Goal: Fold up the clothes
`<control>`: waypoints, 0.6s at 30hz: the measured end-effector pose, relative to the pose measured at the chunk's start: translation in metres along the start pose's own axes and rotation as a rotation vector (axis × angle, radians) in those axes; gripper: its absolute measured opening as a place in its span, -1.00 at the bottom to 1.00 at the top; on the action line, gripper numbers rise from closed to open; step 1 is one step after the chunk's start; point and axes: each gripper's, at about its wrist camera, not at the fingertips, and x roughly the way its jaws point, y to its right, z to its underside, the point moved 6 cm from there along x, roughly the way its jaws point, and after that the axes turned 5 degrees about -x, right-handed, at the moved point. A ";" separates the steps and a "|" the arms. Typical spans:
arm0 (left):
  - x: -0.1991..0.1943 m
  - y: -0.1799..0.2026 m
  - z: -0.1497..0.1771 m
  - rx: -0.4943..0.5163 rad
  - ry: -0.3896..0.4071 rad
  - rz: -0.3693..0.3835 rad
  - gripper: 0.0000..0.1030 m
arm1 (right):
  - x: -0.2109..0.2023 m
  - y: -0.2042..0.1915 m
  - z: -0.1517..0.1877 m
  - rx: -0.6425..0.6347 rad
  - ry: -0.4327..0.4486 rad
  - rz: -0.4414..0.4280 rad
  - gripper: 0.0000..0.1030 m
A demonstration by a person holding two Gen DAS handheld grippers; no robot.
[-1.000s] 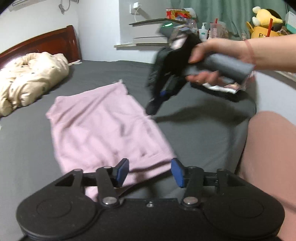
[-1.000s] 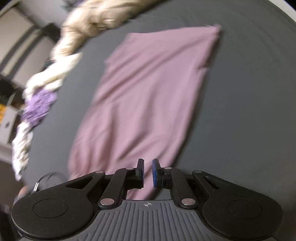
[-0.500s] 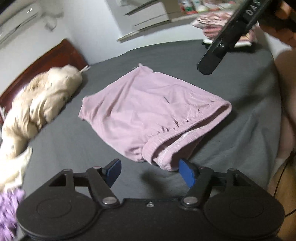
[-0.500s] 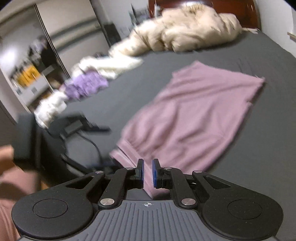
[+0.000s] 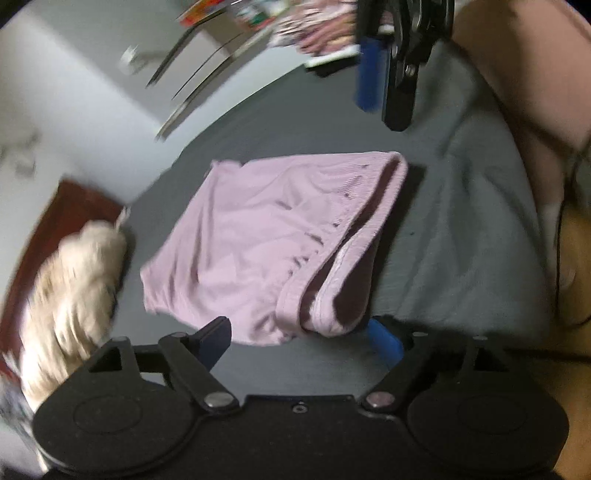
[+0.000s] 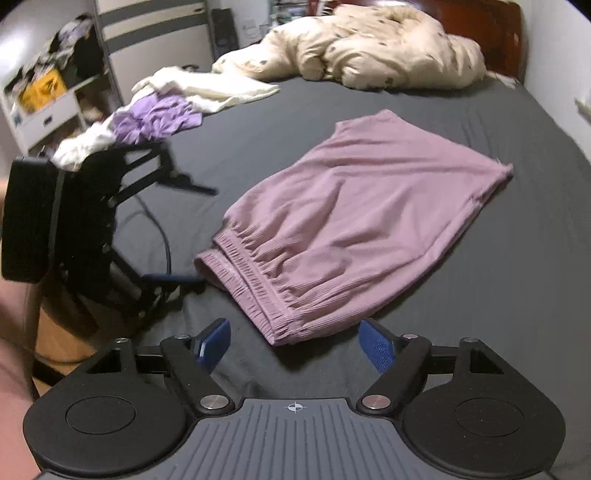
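Note:
Pink shorts [image 5: 273,240] lie flat on the dark grey bed sheet [image 5: 461,229], with the elastic waistband [image 6: 255,284] toward me. My left gripper [image 5: 301,338] is open, its fingers on either side of the near waistband corner, and holds nothing. My right gripper [image 6: 295,341] is open and empty, just short of the other waistband corner. The shorts also show in the right wrist view [image 6: 354,218]. The right gripper hangs at the top of the left wrist view [image 5: 388,70]; the left gripper stands at the left of the right wrist view [image 6: 122,225].
A cream duvet [image 6: 373,48] is heaped by the wooden headboard [image 6: 491,33]. Purple [image 6: 155,118] and white [image 6: 207,86] clothes lie at the bed's left edge. Shelves [image 5: 207,59] hang on the wall. A cable [image 6: 162,240] runs near the bed edge.
My right gripper has opened wide from shut. Both grippers have moved to the waistband end of the shorts, and the left one has dropped close to it.

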 end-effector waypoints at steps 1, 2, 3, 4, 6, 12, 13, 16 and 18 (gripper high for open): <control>0.001 0.002 -0.001 0.044 0.005 -0.008 0.58 | 0.000 -0.003 0.000 -0.039 -0.008 0.021 0.50; 0.002 0.004 -0.003 0.092 0.010 -0.017 0.58 | -0.001 -0.007 0.000 -0.079 -0.016 0.041 0.50; 0.004 0.007 -0.003 0.144 0.014 -0.023 0.58 | 0.000 -0.009 0.001 -0.119 -0.024 0.057 0.50; 0.006 0.009 -0.004 0.198 0.016 -0.028 0.58 | 0.001 -0.012 0.002 -0.154 -0.040 0.075 0.50; 0.010 0.012 -0.004 0.284 0.026 -0.037 0.62 | 0.004 -0.017 0.004 -0.207 -0.059 0.100 0.50; 0.021 0.018 -0.002 0.469 0.061 -0.040 0.62 | 0.013 -0.024 0.010 -0.295 -0.065 0.151 0.50; 0.021 0.020 -0.002 0.494 0.068 -0.033 0.57 | 0.015 -0.025 0.011 -0.321 -0.067 0.165 0.50; 0.020 0.026 0.000 0.566 0.080 -0.015 0.41 | 0.021 -0.034 0.014 -0.421 -0.074 0.197 0.50; 0.019 0.028 0.001 0.597 0.079 -0.003 0.41 | 0.023 -0.040 0.016 -0.491 -0.075 0.208 0.50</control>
